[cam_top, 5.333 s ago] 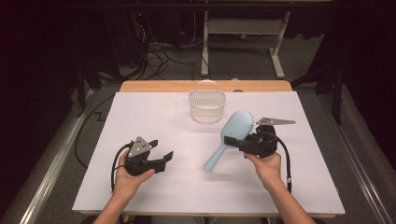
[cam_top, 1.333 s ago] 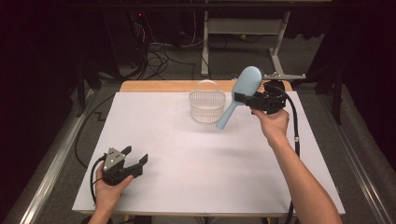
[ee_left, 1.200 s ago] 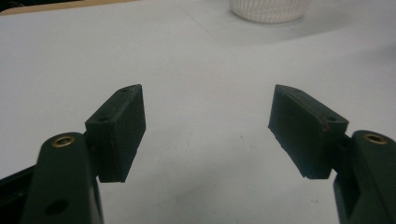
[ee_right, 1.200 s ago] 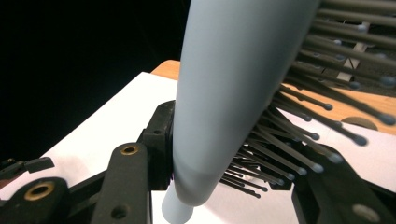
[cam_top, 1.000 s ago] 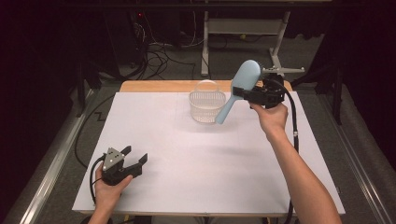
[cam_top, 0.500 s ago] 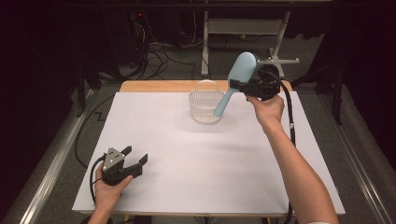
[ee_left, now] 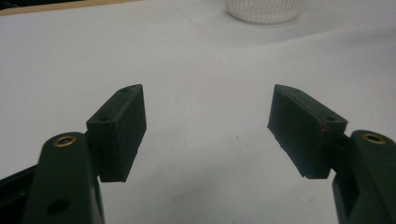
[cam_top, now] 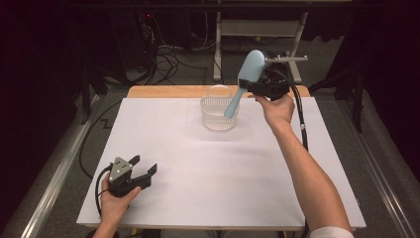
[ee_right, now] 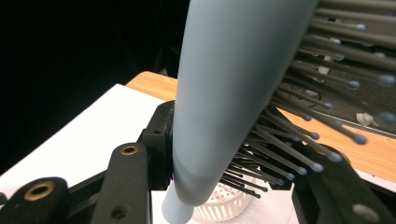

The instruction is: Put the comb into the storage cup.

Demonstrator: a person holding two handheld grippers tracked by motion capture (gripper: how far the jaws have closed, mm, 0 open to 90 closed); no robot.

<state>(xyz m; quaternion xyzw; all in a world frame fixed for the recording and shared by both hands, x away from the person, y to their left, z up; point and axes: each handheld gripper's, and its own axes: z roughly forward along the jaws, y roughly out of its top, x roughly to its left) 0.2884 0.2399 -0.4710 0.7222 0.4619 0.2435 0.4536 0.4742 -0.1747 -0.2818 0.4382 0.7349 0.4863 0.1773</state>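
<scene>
The hairbrush has tilted steeper over the basket, clamped in the right gripper jaws.

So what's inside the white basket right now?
The handle tip of the blue hairbrush, gripped by the right gripper, dips toward the white basket. Its bottom is hidden by the mesh wall.

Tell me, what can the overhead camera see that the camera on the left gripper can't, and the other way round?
The high view alone takes in the right gripper shut on a blue hairbrush, its handle tip over the basket, plus both forearms and the floor cables. The left gripper view alone gives a close look between its own open jaws, with nothing between them. Both share the white table and the basket.
</scene>
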